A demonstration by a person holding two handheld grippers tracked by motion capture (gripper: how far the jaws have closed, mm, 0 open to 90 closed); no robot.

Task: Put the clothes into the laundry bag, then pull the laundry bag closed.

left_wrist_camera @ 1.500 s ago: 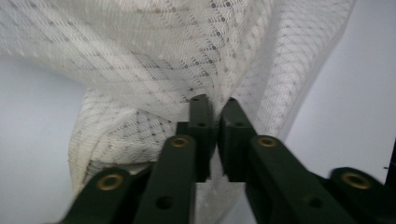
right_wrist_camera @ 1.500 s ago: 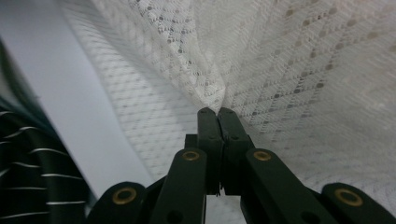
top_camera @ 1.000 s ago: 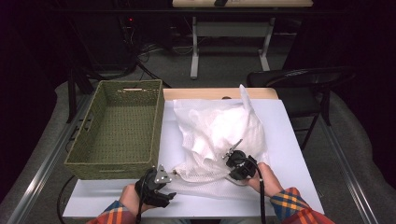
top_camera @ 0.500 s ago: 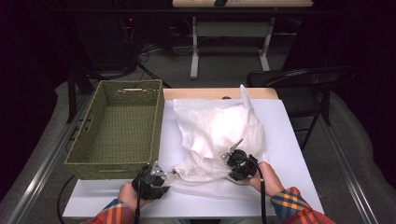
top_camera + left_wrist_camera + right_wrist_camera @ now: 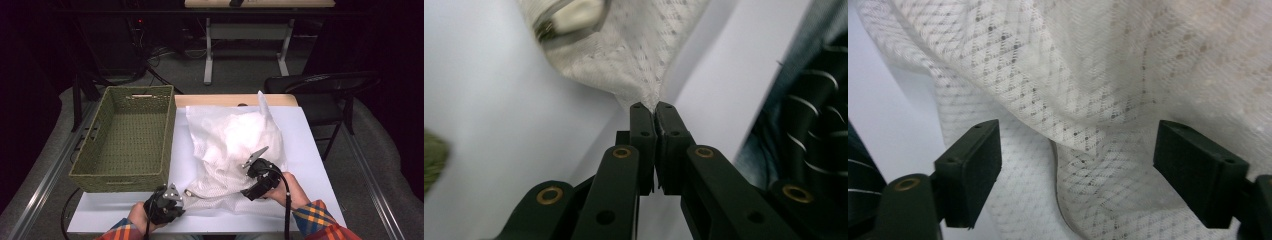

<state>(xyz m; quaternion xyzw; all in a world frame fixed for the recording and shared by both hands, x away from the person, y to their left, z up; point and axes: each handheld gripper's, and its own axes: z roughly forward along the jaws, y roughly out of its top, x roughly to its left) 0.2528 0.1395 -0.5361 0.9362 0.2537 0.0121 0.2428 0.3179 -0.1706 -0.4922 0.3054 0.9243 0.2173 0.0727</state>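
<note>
**A:** Where's the mesh bag (image 5: 235, 145) from your seat?

**B:** I see it spread over the middle of the white worktop (image 5: 310, 150), crumpled, with one corner poking up at about 12 o'clock. The green basket (image 5: 125, 137) sits just beside it at 9 o'clock, on the worktop's left part.

**A:** And your left gripper (image 5: 170, 202)?

**B:** It's down at 7 o'clock from the bag, by the near edge. Its jaws have just been closing and I now have them pinched tight on a tip of the bag's edge; in the left gripper view (image 5: 655, 107) the mesh fans out from between the two tips. A pale toggle or tab (image 5: 574, 15) lies on the bag farther along, blurred.

**A:** Right gripper (image 5: 252, 175)?

**B:** That one is at 5 o'clock on the bag, over its near right part. Its jaws have just been opening and I see them standing wide. In the right gripper view (image 5: 1075, 165) a fold of mesh lies between the pads (image 5: 975, 170), but neither pad presses on it.
</note>
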